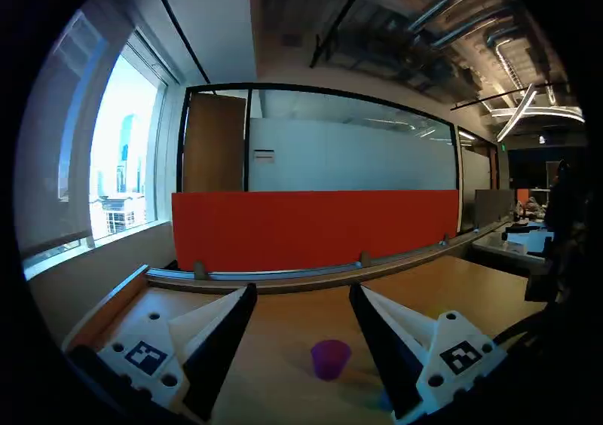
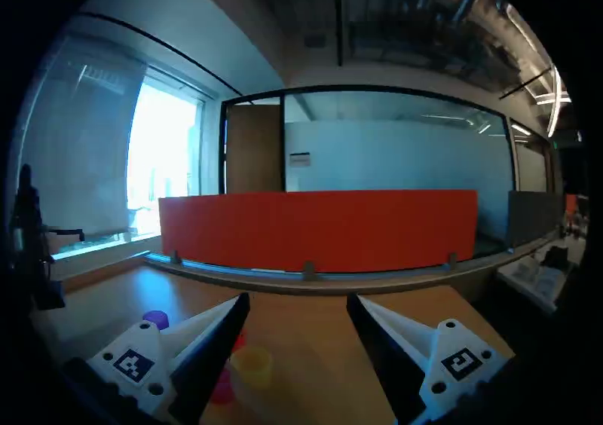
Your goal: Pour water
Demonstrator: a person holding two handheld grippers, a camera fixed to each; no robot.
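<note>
The left gripper (image 1: 302, 288) hangs over the wooden desk (image 1: 452, 282) with its two fingers wide apart and nothing between them; the right gripper (image 2: 298, 297) is the same, fingers spread and empty; both look toward the orange partition (image 1: 316, 229) that stands along the far edge of the desk. A purple cup (image 1: 330, 359) stands upright on the desk, on the near side of the partition and well apart from it; in the left gripper view it sits low between the fingers, not touched by them. In the right gripper view a yellow cup (image 2: 252, 366) stands also on the near side of the partition, just beside one finger of that gripper; a pink thing (image 2: 222, 389) and a small purple thing (image 2: 156, 319) are near it, too hidden to name. I judge that the pouring is not yet begun: no cup is gripped or tilted; whether any cup holds water I cannot tell; to grasp, to lift and to pour are all left.
</note>
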